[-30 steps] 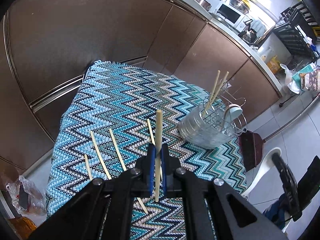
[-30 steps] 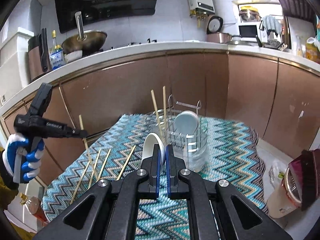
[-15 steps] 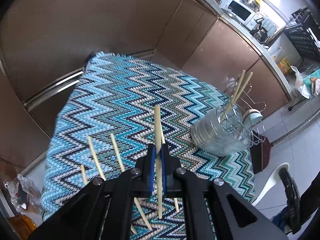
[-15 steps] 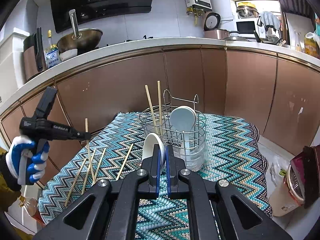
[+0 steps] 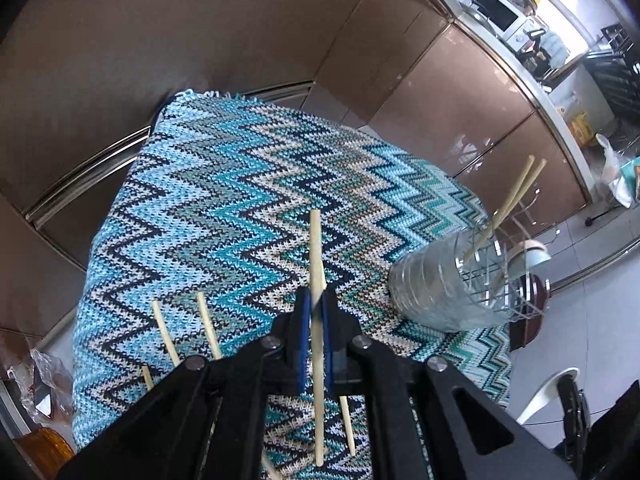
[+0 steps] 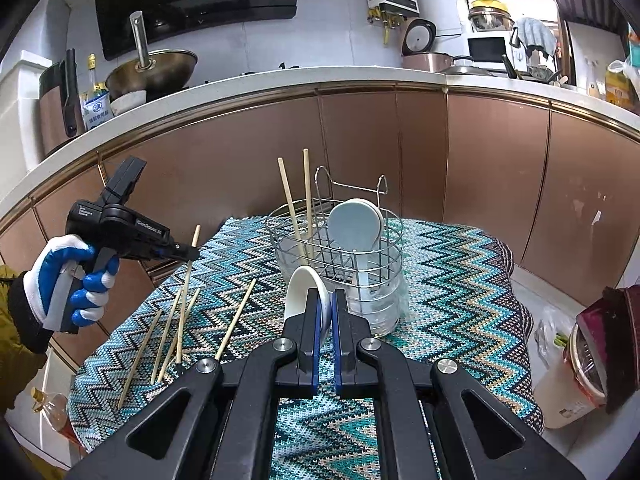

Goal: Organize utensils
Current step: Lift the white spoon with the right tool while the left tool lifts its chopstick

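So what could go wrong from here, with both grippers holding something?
The left gripper pinches its chopstick at one narrow spot, so the stick could swivel or slip out. Its lower end hangs just over the loose chopsticks on the cloth and might knock them about. The right gripper seems to hold a white spoon only by its edge; that could slide free before reaching the basket.

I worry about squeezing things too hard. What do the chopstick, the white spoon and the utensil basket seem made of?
The chopstick in the left gripper looks like pale bamboo or wood: matte, tan, uniform. The white spoon in the right gripper looks glazed ceramic, possibly melamine: smooth, glossy. The utensil basket is shiny metal wire, apparently chromed, over a clear ribbed plastic cup.
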`<state>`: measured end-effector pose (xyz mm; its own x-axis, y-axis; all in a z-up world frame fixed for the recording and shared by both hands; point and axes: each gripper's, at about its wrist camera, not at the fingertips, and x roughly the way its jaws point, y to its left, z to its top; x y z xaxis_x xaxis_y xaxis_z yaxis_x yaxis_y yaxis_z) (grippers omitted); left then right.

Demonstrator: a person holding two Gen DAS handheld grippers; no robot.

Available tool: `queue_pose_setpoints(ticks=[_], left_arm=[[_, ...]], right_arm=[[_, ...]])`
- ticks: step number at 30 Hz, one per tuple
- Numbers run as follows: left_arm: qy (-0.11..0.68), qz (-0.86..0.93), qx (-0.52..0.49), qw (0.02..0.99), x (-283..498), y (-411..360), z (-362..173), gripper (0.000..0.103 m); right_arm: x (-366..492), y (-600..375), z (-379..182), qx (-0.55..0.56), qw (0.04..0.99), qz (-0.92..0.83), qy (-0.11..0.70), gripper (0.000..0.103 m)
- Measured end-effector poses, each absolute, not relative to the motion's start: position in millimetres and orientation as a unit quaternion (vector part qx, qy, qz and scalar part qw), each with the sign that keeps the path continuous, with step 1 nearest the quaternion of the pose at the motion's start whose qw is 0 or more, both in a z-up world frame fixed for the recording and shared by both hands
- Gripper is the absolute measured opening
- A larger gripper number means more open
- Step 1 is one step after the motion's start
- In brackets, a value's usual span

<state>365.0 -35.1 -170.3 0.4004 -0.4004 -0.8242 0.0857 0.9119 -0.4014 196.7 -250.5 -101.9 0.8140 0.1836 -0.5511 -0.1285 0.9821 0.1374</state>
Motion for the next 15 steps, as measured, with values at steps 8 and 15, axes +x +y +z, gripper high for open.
queue_pose_setpoints(ticks=[8,15], left_arm=[[0.503,-0.163,-0.149,0.836,344,-41,-180,0.005],[0.411,-0.18,-0.084,0.89,268,-57,-150,0.005]], right_arm=[[193,-255,-103,0.046,0.952,0.076,0.294,0.005],[188,-257,-103,0.054,0.953,0.075,0.29,0.005]])
